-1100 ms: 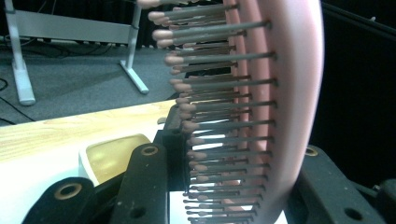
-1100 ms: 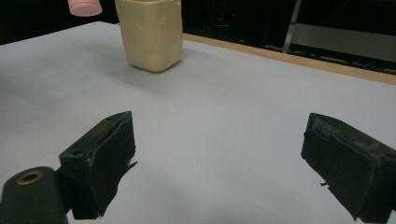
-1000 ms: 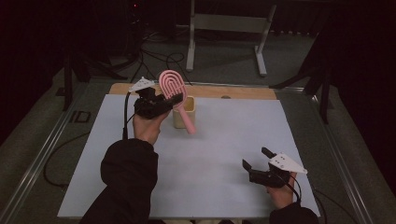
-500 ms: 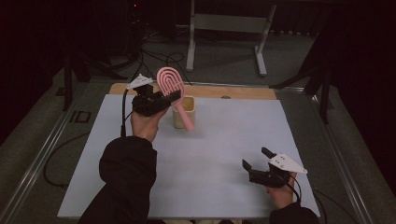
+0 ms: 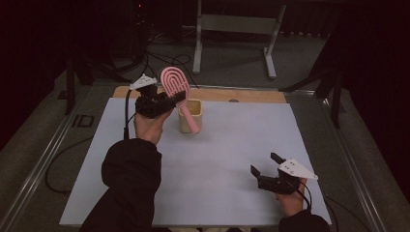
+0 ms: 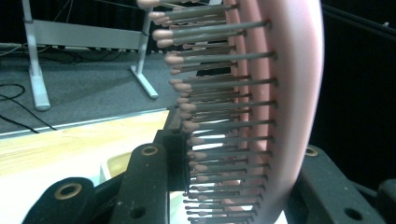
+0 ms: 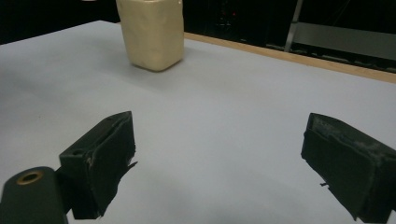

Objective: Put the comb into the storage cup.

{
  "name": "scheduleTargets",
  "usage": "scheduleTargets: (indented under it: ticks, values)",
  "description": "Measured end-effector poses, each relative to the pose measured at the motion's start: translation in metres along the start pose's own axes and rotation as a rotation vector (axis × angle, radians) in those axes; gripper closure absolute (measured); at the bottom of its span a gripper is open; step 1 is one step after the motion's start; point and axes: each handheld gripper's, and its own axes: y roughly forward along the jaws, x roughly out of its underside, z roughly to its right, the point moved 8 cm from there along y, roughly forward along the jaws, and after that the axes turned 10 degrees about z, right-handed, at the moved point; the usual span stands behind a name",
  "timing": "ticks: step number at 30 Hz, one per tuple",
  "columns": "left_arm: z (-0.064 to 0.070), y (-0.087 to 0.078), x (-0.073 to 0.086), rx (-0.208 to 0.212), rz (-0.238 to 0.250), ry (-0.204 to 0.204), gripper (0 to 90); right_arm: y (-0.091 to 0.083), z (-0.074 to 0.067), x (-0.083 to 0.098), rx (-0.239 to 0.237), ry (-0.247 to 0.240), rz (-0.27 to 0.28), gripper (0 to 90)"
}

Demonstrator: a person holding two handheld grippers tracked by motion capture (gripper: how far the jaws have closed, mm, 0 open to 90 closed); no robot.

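My left gripper [image 5: 179, 96] is shut on a pink hairbrush [image 5: 174, 83] and holds it in the air at the far left of the table. The brush head points up and its handle slants down across the front of a cream cup [image 5: 186, 118]. Whether the handle touches the cup I cannot tell. In the left gripper view the bristles and the pink back [image 6: 294, 93] of the brush sit between the jaws of my left gripper [image 6: 229, 156]. My right gripper [image 5: 264, 163] rests near the front right, open, with nothing between its fingers [image 7: 107, 154]. The cup [image 7: 152, 32] stands ahead of it.
A white sheet [image 5: 227, 159] covers the table. A wooden strip [image 5: 241, 95] runs along its far edge. Behind the table stand a metal frame [image 5: 232, 24] and cables on the dark floor. A metal rail [image 5: 43, 159] borders the left side.
My left gripper with the brush has shifted slightly left and up. The right gripper has stayed still.
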Motion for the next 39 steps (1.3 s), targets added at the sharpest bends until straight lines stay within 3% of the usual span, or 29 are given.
scheduleTargets:
  ticks: [16, 39]
  values:
    - [-0.004, 0.001, -0.008, -0.02, 0.01, 0.007, 64.5, 0.0, 0.0, 0.0, -0.001, 0.0, 0.0, 9.6]
    - [-0.024, 0.008, -0.016, -0.087, 0.015, 0.008, 64.5, 0.0, 0.0, 0.0, -0.002, -0.001, -0.001, 9.6]
